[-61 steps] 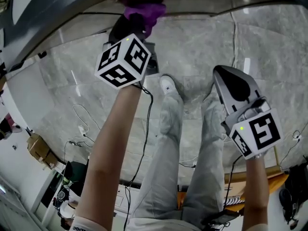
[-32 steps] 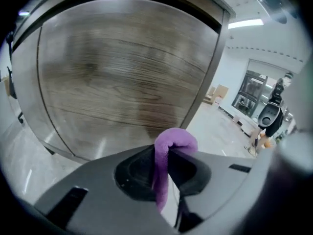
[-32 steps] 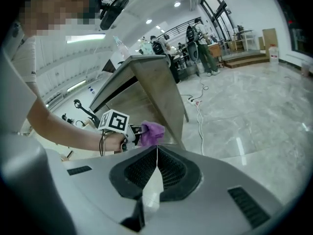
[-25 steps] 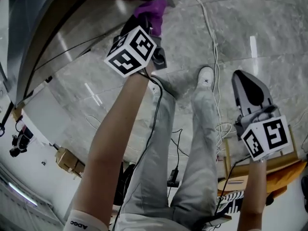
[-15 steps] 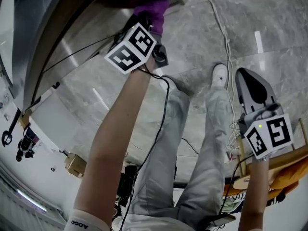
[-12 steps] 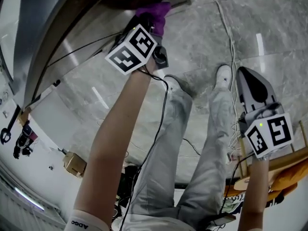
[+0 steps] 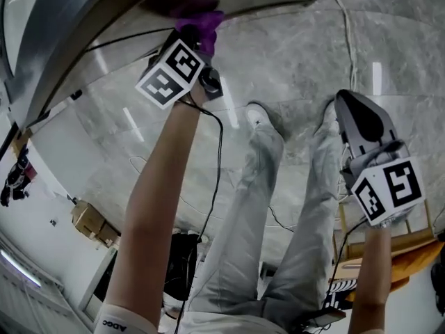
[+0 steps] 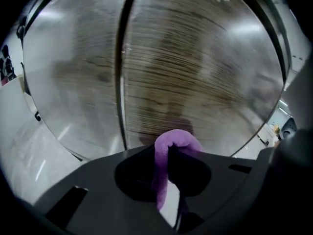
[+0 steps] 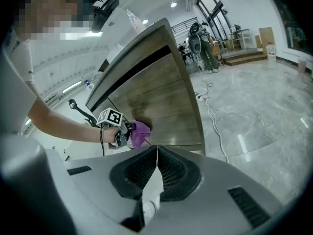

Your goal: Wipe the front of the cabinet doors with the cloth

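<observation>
A purple cloth [image 7: 195, 25] is pinched in my left gripper [image 7: 198, 44], which presses it against the wood-grain cabinet door [image 8: 195, 72] low down. In the left gripper view the cloth [image 8: 168, 146] bulges out between the shut jaws, just right of the dark seam [image 8: 122, 67] between two doors. The right gripper view shows the cloth [image 9: 140, 132] on the cabinet door [image 9: 156, 106] near its lower part. My right gripper [image 7: 358, 120] hangs away from the cabinet at the right, jaws together, holding nothing.
The floor is grey marble [image 7: 292, 54]. A white cable [image 9: 215, 126] trails across it by the cabinet's right corner. The person's legs and shoes [image 7: 261, 117] stand below the cabinet. A wooden chair frame [image 7: 379, 239] and cardboard boxes [image 7: 87, 221] lie behind.
The left gripper with the cloth has slid leftward along the cabinet front over the last second. The right gripper has stayed at the right, shut.
</observation>
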